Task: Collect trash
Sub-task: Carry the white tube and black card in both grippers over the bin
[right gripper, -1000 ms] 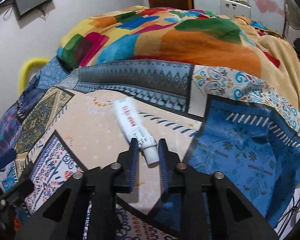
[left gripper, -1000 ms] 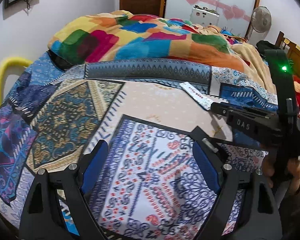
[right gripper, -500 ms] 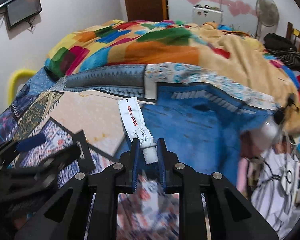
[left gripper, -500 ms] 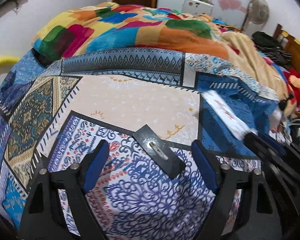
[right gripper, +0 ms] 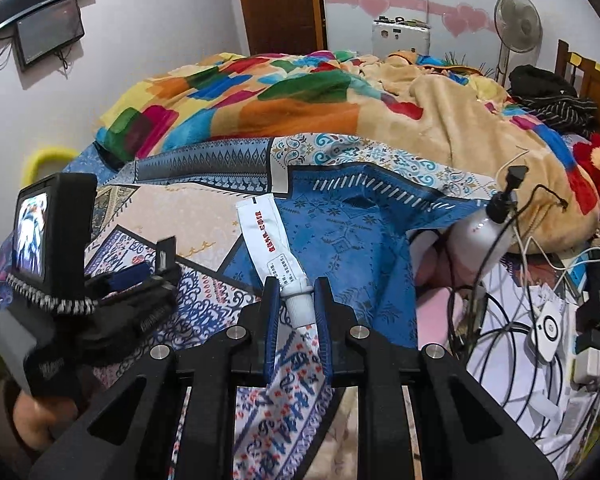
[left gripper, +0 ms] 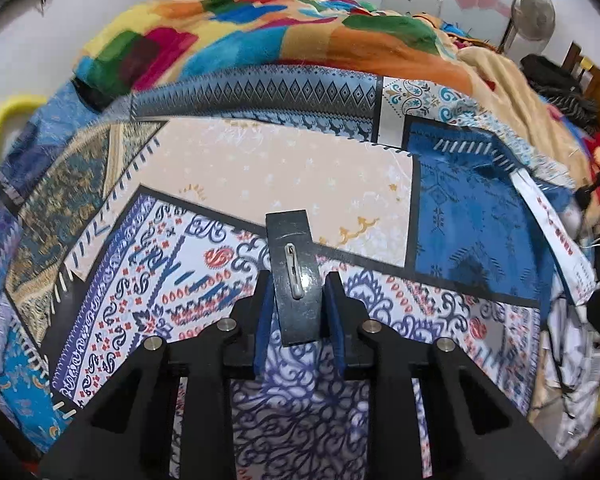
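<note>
We see a bed covered by a patchwork-print sheet (left gripper: 284, 176) of blue, cream and paisley panels, filling the centre and lower part of both views. Across the top of the frames a plush blanket of bright colour blocks (right gripper: 260, 100) lies heaped on it, with a tan fleece blanket (right gripper: 460, 120) bunched at upper right. A flat dark rectangular card (left gripper: 294, 276) lies on the paisley panel at lower centre of the left view.
</note>
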`<act>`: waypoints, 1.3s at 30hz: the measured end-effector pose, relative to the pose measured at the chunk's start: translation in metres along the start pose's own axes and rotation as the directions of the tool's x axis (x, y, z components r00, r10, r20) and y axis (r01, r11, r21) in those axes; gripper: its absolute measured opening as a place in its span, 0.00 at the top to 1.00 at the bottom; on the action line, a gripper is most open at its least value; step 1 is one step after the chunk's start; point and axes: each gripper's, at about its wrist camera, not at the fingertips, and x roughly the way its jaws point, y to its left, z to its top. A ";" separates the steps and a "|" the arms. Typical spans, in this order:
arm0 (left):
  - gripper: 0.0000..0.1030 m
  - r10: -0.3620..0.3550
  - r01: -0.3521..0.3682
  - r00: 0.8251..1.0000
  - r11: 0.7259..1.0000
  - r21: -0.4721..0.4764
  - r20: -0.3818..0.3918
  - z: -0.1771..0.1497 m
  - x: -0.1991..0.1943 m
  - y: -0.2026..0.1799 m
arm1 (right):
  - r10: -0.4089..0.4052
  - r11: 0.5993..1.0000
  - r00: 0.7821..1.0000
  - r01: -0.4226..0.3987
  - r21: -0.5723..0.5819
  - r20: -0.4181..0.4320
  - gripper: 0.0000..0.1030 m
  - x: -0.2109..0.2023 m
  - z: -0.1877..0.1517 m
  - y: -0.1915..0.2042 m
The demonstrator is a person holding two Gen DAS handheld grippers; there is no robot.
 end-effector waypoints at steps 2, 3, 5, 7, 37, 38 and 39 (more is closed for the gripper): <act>0.76 -0.053 0.051 0.998 0.998 -0.044 -0.024 -0.001 -0.004 0.010 | 0.006 1.000 1.000 -0.006 0.000 -0.001 0.85 -0.006 -0.002 0.002; 0.76 -0.081 0.079 0.996 0.995 -0.061 -0.029 -0.003 -0.009 0.015 | 0.008 1.000 1.000 -0.008 0.000 0.000 0.85 -0.009 -0.003 0.003; 0.76 -0.089 0.088 0.996 0.995 -0.049 -0.016 -0.010 -0.022 0.017 | 0.011 1.000 1.000 -0.011 0.003 0.005 0.85 -0.017 -0.004 0.006; 0.76 -0.106 0.106 0.994 0.994 -0.019 -0.002 -0.017 -0.040 0.018 | 0.019 1.000 1.000 -0.019 0.010 0.006 0.85 -0.024 -0.006 0.009; 0.76 -0.135 0.109 0.943 0.989 0.101 0.303 -0.138 -0.362 0.140 | 0.146 0.981 0.979 -0.125 -0.146 0.140 0.85 -0.211 -0.039 0.155; 0.76 -0.131 0.106 0.942 0.990 0.094 0.310 -0.143 -0.369 0.147 | 0.153 0.979 0.978 -0.131 -0.155 0.140 0.85 -0.215 -0.042 0.160; 0.76 -0.126 0.103 0.941 0.991 0.086 0.316 -0.148 -0.376 0.154 | 0.162 0.976 0.977 -0.137 -0.170 0.140 0.85 -0.221 -0.046 0.169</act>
